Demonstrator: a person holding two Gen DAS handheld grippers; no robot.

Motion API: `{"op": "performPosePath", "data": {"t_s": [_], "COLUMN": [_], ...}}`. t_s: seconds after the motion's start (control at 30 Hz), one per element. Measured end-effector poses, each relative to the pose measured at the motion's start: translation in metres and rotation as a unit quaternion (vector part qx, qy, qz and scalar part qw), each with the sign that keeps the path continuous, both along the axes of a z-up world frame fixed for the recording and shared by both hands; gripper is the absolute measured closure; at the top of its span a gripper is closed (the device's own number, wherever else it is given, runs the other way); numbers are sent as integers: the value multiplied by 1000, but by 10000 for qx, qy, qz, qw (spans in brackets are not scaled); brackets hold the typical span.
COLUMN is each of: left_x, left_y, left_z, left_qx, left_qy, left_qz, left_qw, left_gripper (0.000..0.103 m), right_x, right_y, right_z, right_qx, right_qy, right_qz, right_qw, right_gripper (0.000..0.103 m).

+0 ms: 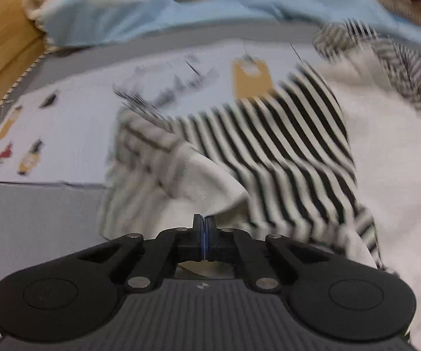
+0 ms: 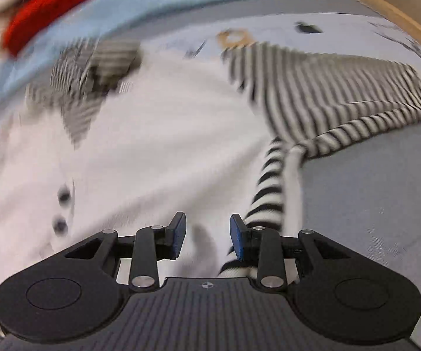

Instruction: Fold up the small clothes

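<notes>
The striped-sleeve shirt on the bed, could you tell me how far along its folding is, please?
Early stage. Done: the white shirt lies spread on the bed cover, button placket showing. In hand: the left gripper is shut on a white edge by the striped sleeve; the right gripper is open over the body. Left: no finished fold visible, and the collar is rumpled.

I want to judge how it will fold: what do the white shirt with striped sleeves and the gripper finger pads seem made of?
The shirt looks like soft matte knit, probably cotton jersey: it drapes and wrinkles, and the striped sleeve shows ribbing. The blue pads on the right gripper's fingers look like matte rubber or foam; blur leaves this open.
</notes>
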State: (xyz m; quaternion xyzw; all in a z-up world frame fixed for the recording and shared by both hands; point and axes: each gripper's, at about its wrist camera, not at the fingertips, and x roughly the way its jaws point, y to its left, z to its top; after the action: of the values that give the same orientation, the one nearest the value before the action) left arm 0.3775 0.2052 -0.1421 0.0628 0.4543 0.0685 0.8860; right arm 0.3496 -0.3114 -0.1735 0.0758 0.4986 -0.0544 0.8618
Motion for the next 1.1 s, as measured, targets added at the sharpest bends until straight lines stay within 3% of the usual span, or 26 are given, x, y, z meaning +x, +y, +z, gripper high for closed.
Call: {"op": "performPosePath", "data": {"t_s": [0.07, 0.1, 0.13, 0.17, 0.2, 0.23, 0.3, 0.37, 0.43, 0.53, 0.63, 0.73, 0.77, 0.8, 0.83, 0.87, 0.93, 1.0, 1.03, 1.07, 1.1], "left_x": [-2, -5, -11, -19, -27, -38, -50, -53, -57, -46, -33, -23, -21, -19, -20, -26, -30, -27, -28, -30, -36], "left_y": [53, 81, 115, 143, 166, 186, 201, 206, 214, 217, 210, 202, 197, 196, 196, 200, 203, 195, 190, 186, 181], "left_z": [33, 44, 52, 55, 55, 53, 49, 44, 34, 6, -27, -45, -45, -44, -41, -36, -36, -34, -28, -20, -9], "left_qx": [-310, -358, -371, -462, -718, -1104, -1572, -1754, -2037, -2806, -3333, -3138, -2915, -2654, -2235, -1985, -2016, -2173, -2062, -1948, -1861], "left_qy": [-652, -961, -1243, -1441, -1545, -1651, -1773, -1777, -1737, -1077, -446, -279, -337, -326, -377, -461, -384, -115, -52, -72, -196], "left_qz": [669, 1153, 1858, 2501, 2982, 3316, 3526, 3613, 3845, 3857, 3623, 3469, 3338, 3237, 3367, 3648, 3926, 3834, 3900, 3985, 4027], "left_qw": [9951, 9880, 9740, 9563, 9392, 9223, 9053, 8984, 8834, 8723, 8693, 8834, 8958, 9076, 9139, 9085, 8965, 8976, 8974, 8962, 8960], "left_gripper": [103, 103, 101, 94, 84, 68, 66, 62, 57, 44, 44, 48, 84, 100, 102, 102, 102, 99, 88, 66, 59], "right_x": [2, 1, 1, 2, 1, 1, 1, 0, 1, 3, 3, 2, 2, 2, 2, 1, 0, -1, -2, -3, -5], "right_y": [10, 16, 19, 21, 21, 20, 18, 17, 17, 19, 19, 18, 17, 17, 17, 17, 16, 16, 15, 14, 12], "right_z": [-11, -14, -15, -15, -15, -15, -14, -14, -15, -15, -15, -15, -15, -15, -15, -15, -15, -14, -14, -13, -13], "right_qx": [-86, -166, -265, -328, -340, -316, -250, -238, -272, -304, -298, -272, -274, -278, -281, -277, -273, -266, -260, -260, -261], "right_qy": [213, 261, 262, 253, 246, 242, 234, 226, 218, 218, 214, 216, 219, 222, 223, 226, 242, 264, 279, 296, 312], "right_qz": [249, 350, 439, 524, 563, 578, 587, 626, 677, 686, 706, 706, 715, 726, 731, 730, 739, 753, 758, 764, 767], "right_qw": [9994, 9989, 9983, 9978, 9975, 9975, 9977, 9975, 9971, 9969, 9968, 9969, 9968, 9967, 9967, 9967, 9966, 9965, 9964, 9963, 9962], "right_gripper": [68, 68, 68, 68, 68, 68, 68, 68, 68, 68, 68, 68, 68, 68, 68, 68, 68, 68, 68, 68, 68]}}
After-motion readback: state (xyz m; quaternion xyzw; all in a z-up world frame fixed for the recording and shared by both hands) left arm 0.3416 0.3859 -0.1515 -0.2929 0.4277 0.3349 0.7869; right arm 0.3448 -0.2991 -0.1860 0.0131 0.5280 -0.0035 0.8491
